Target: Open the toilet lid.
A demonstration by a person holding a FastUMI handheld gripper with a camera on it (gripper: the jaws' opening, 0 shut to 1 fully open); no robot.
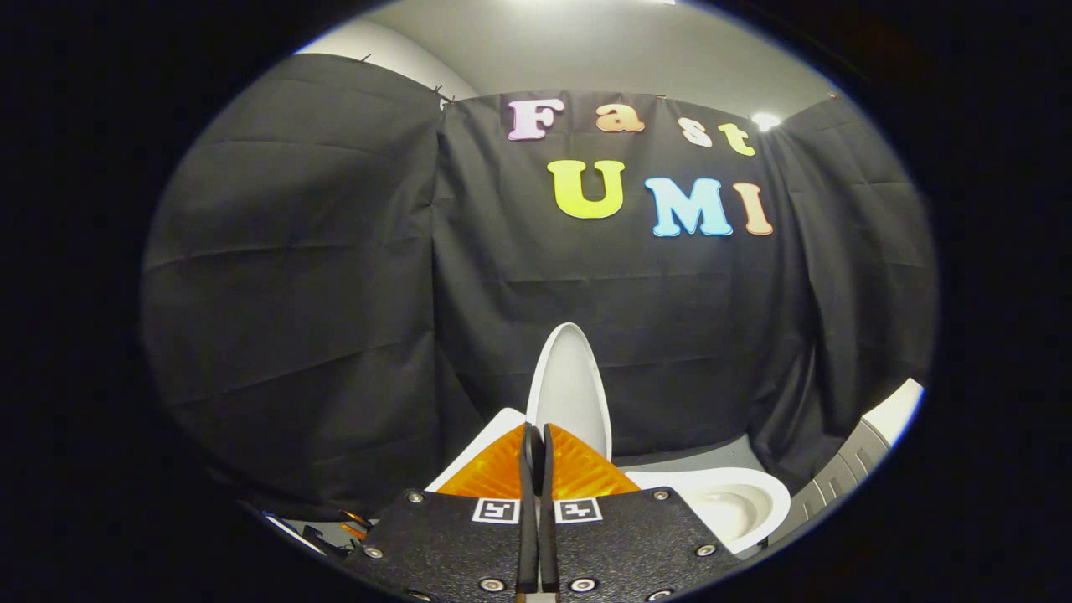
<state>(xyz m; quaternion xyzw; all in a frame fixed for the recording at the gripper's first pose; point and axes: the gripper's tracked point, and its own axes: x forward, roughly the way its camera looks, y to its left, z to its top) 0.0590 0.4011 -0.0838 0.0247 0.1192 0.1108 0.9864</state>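
Note:
The white toilet lid [571, 385] stands raised and nearly upright, seen almost edge-on, just beyond my fingertips and slightly to their right. Right of the fingers lies the open bowl [737, 502], its white rim and hollow exposed. A white part of the toilet [479, 452] pokes out to the left of the fingertips. My gripper [537, 431] is shut, both fingers pressed together with nothing visible between them. The tips sit close to the lid's lower left edge, and I cannot tell whether they touch it.
Black cloth walls close the booth behind and on both sides of the toilet. A grey and white ribbed unit [846, 473] stands at the right beside the bowl. A strip of grey floor [699, 456] runs behind the bowl.

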